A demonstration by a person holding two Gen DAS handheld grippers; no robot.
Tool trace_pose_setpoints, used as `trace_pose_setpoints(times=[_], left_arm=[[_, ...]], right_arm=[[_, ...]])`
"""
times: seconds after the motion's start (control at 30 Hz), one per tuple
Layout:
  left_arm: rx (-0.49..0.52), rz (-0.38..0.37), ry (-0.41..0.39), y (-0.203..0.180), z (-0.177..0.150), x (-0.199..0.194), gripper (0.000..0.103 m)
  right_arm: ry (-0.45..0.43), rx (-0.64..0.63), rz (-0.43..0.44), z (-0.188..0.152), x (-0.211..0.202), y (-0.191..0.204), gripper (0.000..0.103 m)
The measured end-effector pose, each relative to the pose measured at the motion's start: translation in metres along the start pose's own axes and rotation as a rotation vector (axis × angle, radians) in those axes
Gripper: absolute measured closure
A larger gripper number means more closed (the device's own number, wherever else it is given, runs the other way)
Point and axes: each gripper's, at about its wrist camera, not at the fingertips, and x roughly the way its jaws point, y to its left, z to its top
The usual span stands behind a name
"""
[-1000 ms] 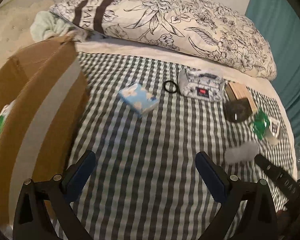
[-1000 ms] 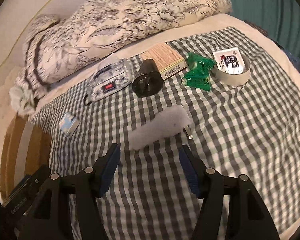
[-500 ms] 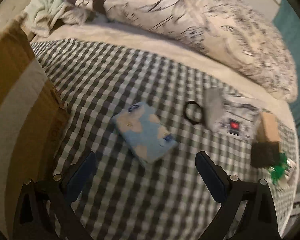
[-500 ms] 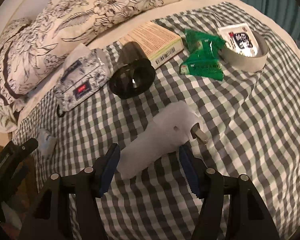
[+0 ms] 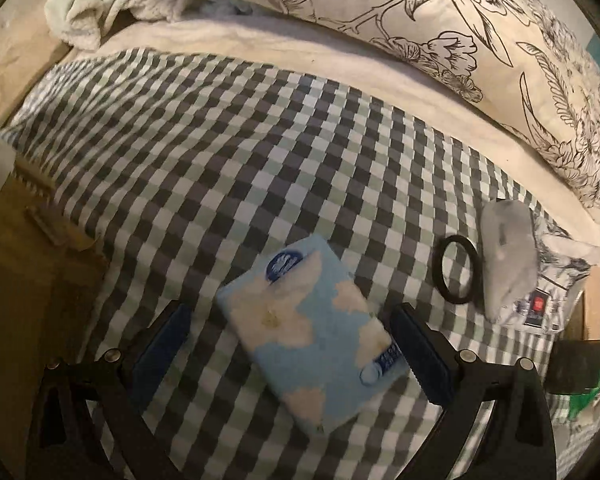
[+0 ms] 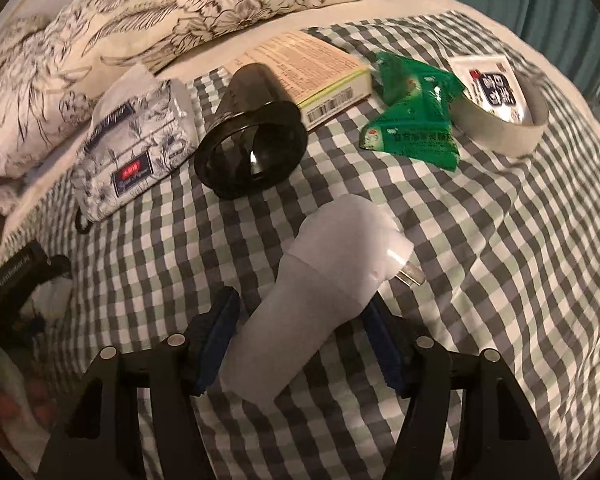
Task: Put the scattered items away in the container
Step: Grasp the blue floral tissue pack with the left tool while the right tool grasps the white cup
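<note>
As both grippers are sinking over their targets, the left gripper (image 5: 288, 344) is straddling the blue tissue pack (image 5: 310, 326), jaws apart, and the right gripper (image 6: 300, 344) is bracketing the white plug-in device (image 6: 320, 280), seemingly not yet pinching.

two tissue packs (image 5: 310, 340) (image 6: 134, 148), one white plug (image 6: 320, 280), one black ring (image 5: 456, 270), one green sachet (image 6: 414, 114), one box (image 6: 312, 64)
</note>
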Motion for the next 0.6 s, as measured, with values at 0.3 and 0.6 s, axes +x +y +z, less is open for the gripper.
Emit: trace_pose_setpoints(times=[0.3, 0.6], left_arm=[[0.083, -0.020, -0.070, 0.000, -0.010, -0.014, 0.039], [0.111, -0.042, -0.114, 0.012, -0.050, -0.072, 0.042]], right_arm=[[-0.010, -0.102, 0.054, -0.011, -0.010, 0.005, 0.071], [-0.025, -0.159, 0.109, -0.029, -0.044, -0.001, 0.071]])
